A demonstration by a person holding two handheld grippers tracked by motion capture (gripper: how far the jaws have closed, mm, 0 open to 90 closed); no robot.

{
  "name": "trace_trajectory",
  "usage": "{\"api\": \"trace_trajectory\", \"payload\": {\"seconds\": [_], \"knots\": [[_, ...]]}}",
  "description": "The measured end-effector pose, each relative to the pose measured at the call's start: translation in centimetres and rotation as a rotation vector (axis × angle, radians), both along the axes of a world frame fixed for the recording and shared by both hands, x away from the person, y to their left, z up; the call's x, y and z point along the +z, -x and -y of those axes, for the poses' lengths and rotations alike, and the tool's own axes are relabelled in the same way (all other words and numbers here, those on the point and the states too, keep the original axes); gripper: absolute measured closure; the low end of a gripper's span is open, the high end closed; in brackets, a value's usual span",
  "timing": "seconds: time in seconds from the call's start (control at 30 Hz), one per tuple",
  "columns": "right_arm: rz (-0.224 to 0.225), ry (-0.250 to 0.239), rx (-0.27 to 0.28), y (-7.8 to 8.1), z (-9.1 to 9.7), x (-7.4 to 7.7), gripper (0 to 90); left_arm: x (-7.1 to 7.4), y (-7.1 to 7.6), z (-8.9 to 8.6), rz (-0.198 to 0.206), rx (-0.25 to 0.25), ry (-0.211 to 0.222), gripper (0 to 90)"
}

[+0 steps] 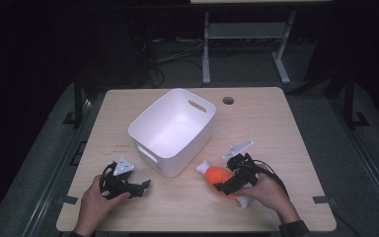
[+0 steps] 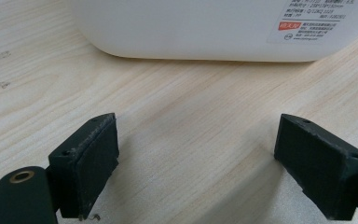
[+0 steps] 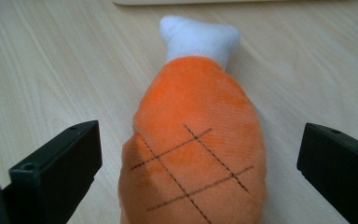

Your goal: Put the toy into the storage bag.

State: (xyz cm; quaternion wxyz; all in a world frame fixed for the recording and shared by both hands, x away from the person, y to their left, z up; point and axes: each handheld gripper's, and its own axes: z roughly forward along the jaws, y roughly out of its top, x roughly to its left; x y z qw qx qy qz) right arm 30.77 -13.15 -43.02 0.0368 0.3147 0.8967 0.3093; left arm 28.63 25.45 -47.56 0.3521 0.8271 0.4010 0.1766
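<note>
An orange plush drumstick [image 1: 219,174] with white ends lies on the wooden table [image 1: 256,123], right of a white plastic bin [image 1: 172,131]. My right gripper [image 1: 225,182] hovers over the toy, open, its jaws standing either side of the orange body [image 3: 196,154] without touching it; the white tip [image 3: 198,37] points away. My left gripper [image 1: 145,185] rests low on the table at the front left, open with nothing between its jaws [image 2: 196,172]. It faces the bin's near wall [image 2: 214,28], which carries a small label [image 2: 307,23].
The bin stands empty in the table's middle, tilted diagonally, with handle cut-outs. A round cable hole [image 1: 228,100] is at the table's back edge. Behind the table are a metal desk frame [image 1: 206,49] and cables on a dark floor.
</note>
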Motion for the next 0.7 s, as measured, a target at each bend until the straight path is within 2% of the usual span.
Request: {"api": "trace_trajectory", "payload": {"seconds": [0.33,0.7], "knots": [[-0.018,0.044,-0.002,-0.1,-1.2,-1.9,0.0,0.0,0.0,0.0,0.0,-0.002,-0.002,12.7],[-0.025,0.069,0.002,0.1,-1.3,-2.7,0.0,0.0,0.0,0.0,0.0,-0.002,-0.002,12.7]]}}
